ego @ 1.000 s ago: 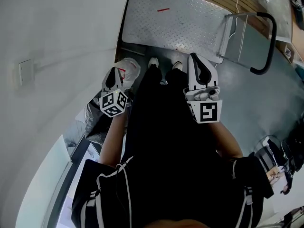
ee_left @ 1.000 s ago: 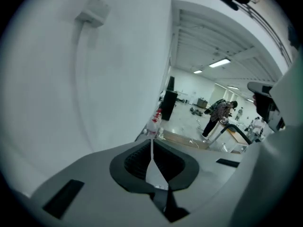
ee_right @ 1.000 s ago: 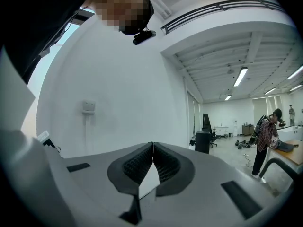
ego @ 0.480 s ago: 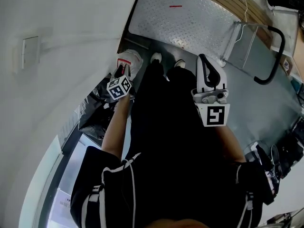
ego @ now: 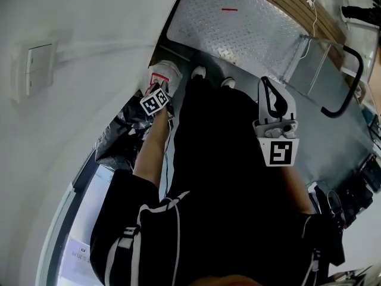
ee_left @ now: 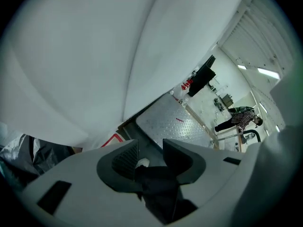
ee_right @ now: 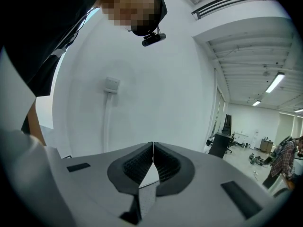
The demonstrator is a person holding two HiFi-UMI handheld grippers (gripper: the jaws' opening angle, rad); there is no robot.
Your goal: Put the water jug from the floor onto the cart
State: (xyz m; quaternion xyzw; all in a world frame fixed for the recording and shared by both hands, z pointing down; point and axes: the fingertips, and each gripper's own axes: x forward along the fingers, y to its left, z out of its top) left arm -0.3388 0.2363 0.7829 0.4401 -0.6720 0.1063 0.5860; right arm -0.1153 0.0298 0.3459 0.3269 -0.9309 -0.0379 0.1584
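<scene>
The cart's bare diamond-plate deck (ego: pixel 238 28) lies on the floor ahead of my feet, with its black handle (ego: pixel 351 76) at the right. By the wall, left of my shoes, stands a white thing with a red mark (ego: pixel 166 73), apparently the water jug. My left gripper (ego: pixel 161 88) reaches steeply down just above it. Its jaws are opening, and nothing is between them in the left gripper view (ee_left: pixel 150 145), which shows the deck (ee_left: pixel 175 124) beyond. My right gripper (ego: pixel 268 83) hangs over my right leg, shut and empty (ee_right: pixel 152 148).
A crumpled black plastic bag (ego: pixel 119 133) lies against the curved white wall, behind the jug. A switch plate (ego: pixel 30 64) is on that wall. Dark gear (ego: pixel 351 195) sits on the floor at the right. A person (ee_left: pixel 239 119) stands far off past the cart.
My left gripper has dropped toward the floor by the wall and its jaws have opened. The right gripper has drifted a little right and stayed shut.
</scene>
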